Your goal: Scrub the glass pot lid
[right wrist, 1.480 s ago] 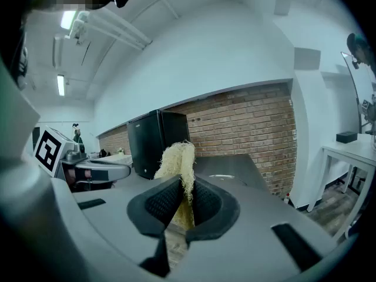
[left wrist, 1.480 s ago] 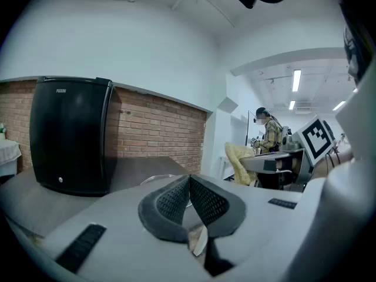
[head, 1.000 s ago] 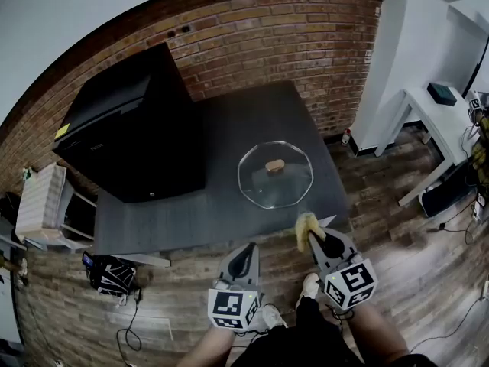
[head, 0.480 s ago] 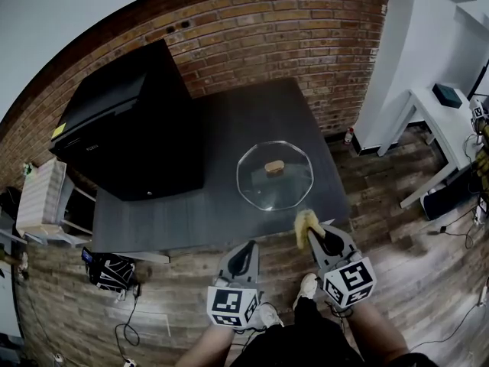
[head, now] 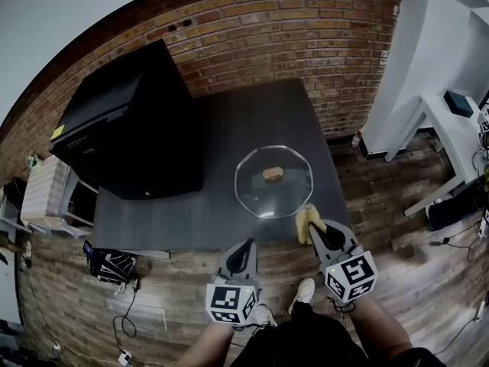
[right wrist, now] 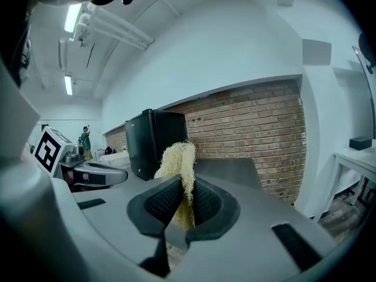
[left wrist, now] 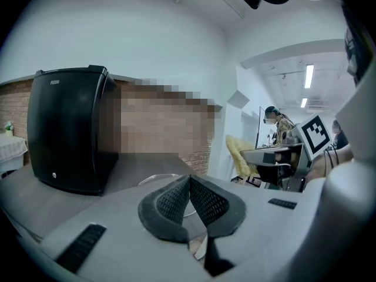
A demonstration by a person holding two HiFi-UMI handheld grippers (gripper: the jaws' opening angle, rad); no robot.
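A round glass pot lid (head: 273, 181) with a tan wooden knob (head: 272, 174) lies flat on the dark grey table (head: 229, 144), near its front right corner. My right gripper (head: 315, 232) hovers just past the lid's front right rim, shut on a pale yellow fibrous scrubber (head: 306, 222). In the right gripper view the scrubber (right wrist: 177, 175) sticks up between the pads. My left gripper (head: 245, 252) hangs in front of the table edge, shut with nothing in it. In the left gripper view the lid's rim (left wrist: 154, 178) shows faintly behind the closed pads.
A black boxy appliance (head: 130, 125) fills the table's left half. A brick wall (head: 290, 29) runs behind the table. A white side table (head: 451, 128) stands at the right, a white rack (head: 42, 205) at the left. A bag (head: 111, 270) and cables lie on the wooden floor.
Both grippers have held nearly still; the right one with the scrubber has edged slightly toward the lid's rim. The head view has shifted a little.
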